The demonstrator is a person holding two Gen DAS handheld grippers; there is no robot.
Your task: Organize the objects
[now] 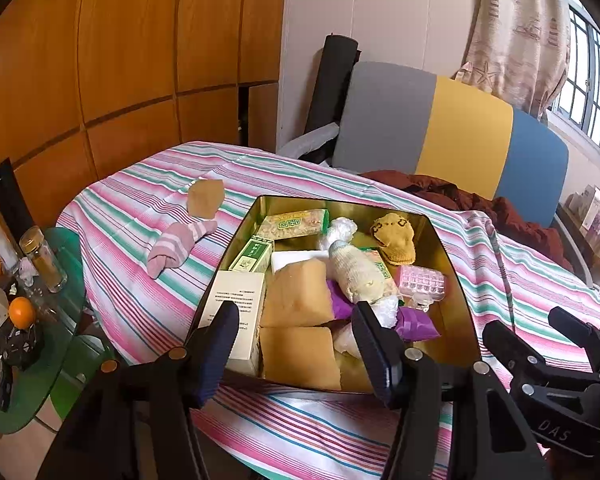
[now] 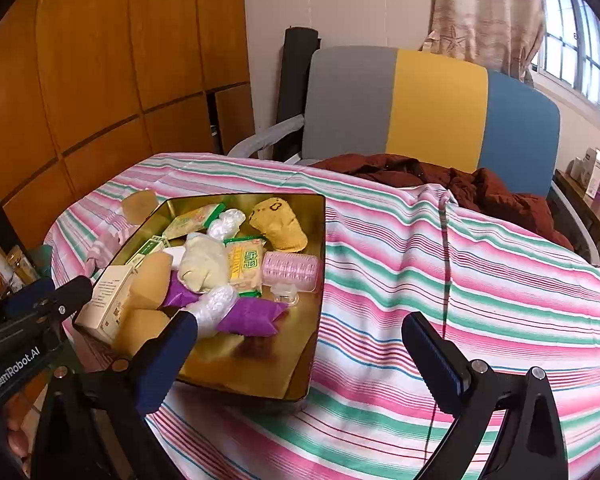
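Gold tin (image 1: pixel 452 280) on the striped cloth (image 2: pixel 460 280), holding socks, a pink case (image 1: pixel 422 283) and green-labelled packets (image 2: pixel 244 266); a striped sock (image 1: pixel 180 246) lies just left of it. Left gripper (image 1: pixel 296 344), marked "GenRobot.AI", and right gripper (image 2: pixel 300 354), marked "DAS", both stand apart, empty.

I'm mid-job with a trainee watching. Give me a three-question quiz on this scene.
1. True or false: the pink striped sock lies inside the gold tin.
2. The pink pill case lies: A) in the tin, B) on the cloth, C) on the chair?
3. What does the right gripper hold?

Key: 1 false, it lies on the striped cloth; 2 A; 3 nothing, its jaws stand open.
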